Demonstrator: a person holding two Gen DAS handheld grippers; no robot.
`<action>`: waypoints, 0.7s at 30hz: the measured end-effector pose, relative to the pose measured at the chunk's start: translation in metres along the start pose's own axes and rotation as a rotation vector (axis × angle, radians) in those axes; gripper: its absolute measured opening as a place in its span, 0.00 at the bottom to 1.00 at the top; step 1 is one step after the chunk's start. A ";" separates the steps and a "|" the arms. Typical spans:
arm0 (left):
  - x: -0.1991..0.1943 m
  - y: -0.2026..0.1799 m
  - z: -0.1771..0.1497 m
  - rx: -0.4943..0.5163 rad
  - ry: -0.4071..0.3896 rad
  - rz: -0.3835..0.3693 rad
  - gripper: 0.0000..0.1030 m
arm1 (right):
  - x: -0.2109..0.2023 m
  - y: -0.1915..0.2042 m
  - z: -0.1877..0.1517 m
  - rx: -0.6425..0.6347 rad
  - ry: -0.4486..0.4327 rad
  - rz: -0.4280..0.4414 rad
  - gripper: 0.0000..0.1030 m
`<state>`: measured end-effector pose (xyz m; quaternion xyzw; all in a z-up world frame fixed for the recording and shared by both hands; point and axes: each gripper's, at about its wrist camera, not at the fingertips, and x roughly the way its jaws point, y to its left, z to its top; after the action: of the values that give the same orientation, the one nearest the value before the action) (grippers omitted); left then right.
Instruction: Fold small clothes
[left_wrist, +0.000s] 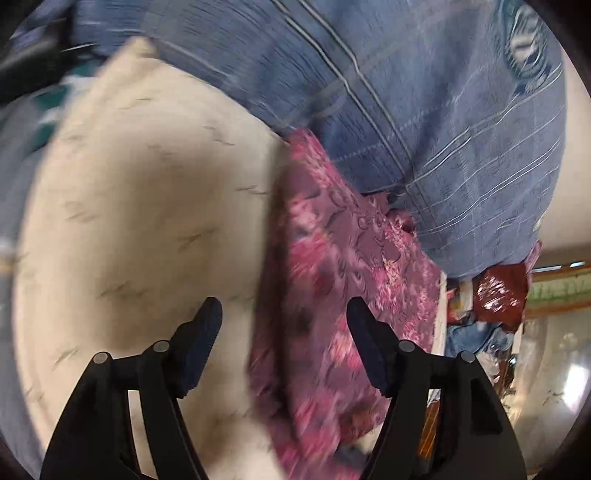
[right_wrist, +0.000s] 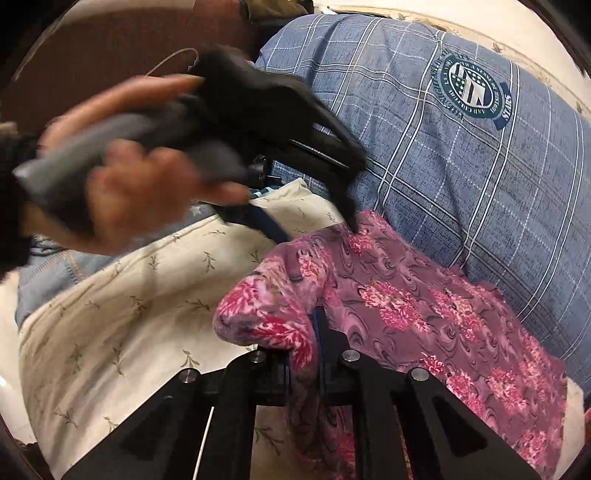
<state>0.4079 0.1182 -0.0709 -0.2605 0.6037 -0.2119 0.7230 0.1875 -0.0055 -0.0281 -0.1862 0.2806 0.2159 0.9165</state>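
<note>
A pink and purple floral garment (right_wrist: 406, 306) lies over a cream leaf-print cloth (right_wrist: 122, 310). My right gripper (right_wrist: 304, 343) is shut on a folded-over edge of the floral garment. In the right wrist view my left gripper (right_wrist: 317, 229) is held in a hand above the garment's far corner, blurred, with its fingers spread. In the left wrist view my left gripper (left_wrist: 284, 317) is open and empty, above the border between the cream cloth (left_wrist: 147, 221) and the floral garment (left_wrist: 332, 277).
A blue plaid cloth with a round crest (right_wrist: 469, 88) lies behind the floral garment and also shows in the left wrist view (left_wrist: 424, 110). A denim piece (right_wrist: 48, 273) lies at the left. A dark red item (left_wrist: 498, 291) sits at the right.
</note>
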 end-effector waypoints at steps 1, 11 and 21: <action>0.009 -0.005 0.004 0.004 0.017 0.008 0.67 | 0.000 0.000 -0.001 0.005 -0.002 0.010 0.09; 0.035 -0.054 0.004 0.195 0.014 0.154 0.13 | 0.004 -0.023 -0.009 0.112 -0.022 0.096 0.09; 0.001 -0.126 -0.024 0.269 -0.098 0.139 0.11 | -0.053 -0.066 -0.021 0.272 -0.087 0.137 0.08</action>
<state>0.3858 0.0174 0.0053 -0.1287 0.5504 -0.2273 0.7930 0.1722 -0.0861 0.0015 -0.0312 0.2795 0.2457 0.9277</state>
